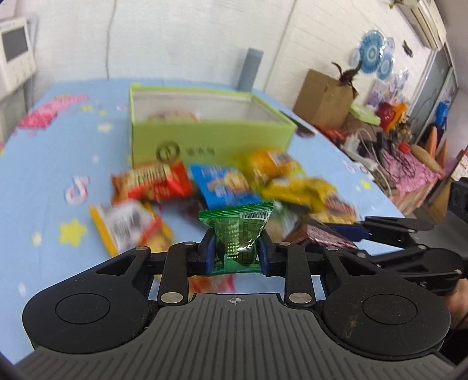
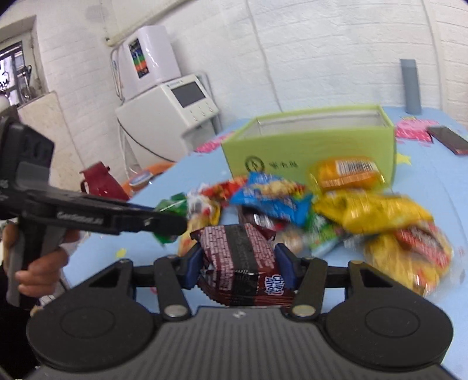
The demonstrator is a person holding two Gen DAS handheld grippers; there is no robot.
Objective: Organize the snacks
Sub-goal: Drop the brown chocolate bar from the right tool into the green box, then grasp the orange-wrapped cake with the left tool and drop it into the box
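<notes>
Left gripper jaws clenched on crinkly green foil packet; right gripper jaws around blocky maroon cookie pack

snack pile before box, on table

A lived-in room of a home, cluttered and informal. White-painted brick walls enclose it, with an air conditioner high up and blue paper fans pinned as decoration. A white appliance stands in one corner. A side table is heaped with cables, boxes and trinkets beside a cardboard box. The bench wears a child's cartoon cloth.
</notes>
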